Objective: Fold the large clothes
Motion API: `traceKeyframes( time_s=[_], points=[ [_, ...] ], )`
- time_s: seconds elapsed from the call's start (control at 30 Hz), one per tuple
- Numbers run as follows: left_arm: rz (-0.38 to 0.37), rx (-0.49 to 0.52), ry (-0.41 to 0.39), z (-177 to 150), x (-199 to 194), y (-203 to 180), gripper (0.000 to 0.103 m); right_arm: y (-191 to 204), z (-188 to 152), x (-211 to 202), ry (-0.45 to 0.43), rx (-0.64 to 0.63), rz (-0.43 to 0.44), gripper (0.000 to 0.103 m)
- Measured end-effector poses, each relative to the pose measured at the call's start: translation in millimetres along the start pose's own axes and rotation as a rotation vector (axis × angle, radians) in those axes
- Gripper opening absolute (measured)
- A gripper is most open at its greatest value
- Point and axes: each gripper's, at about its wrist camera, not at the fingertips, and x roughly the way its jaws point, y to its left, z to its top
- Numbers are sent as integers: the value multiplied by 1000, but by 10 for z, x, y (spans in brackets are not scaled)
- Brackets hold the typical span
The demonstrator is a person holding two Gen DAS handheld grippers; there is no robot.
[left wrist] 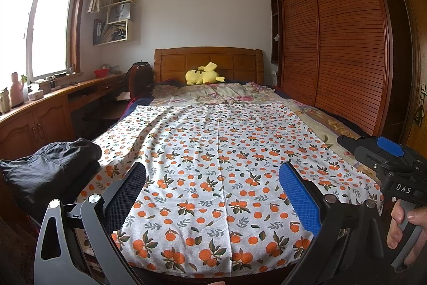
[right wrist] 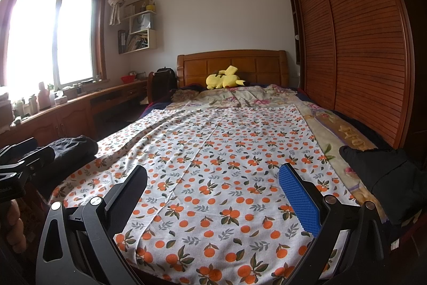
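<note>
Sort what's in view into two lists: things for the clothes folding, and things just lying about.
For the job:
- dark clothes pile
- dark garment
- orange-print cloth, spread flat
- left gripper, open
- right gripper, open

Lying about:
- yellow plush toy
- backpack
- pink bottle

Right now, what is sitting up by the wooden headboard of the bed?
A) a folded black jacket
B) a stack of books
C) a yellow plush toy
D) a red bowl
C: a yellow plush toy lies against the wooden headboard at the far end of the bed, beyond the orange-print cloth; the dark clothes sit near the foot of the bed instead.
</note>
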Motion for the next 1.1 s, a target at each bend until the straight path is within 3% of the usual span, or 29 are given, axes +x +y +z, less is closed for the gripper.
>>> traceKeyframes(
  time_s=[1.1],
  points=[
    [8,-11,1,-9,-10,-10,100,-15,7,-10,-2,1,-2,95]
  ],
)
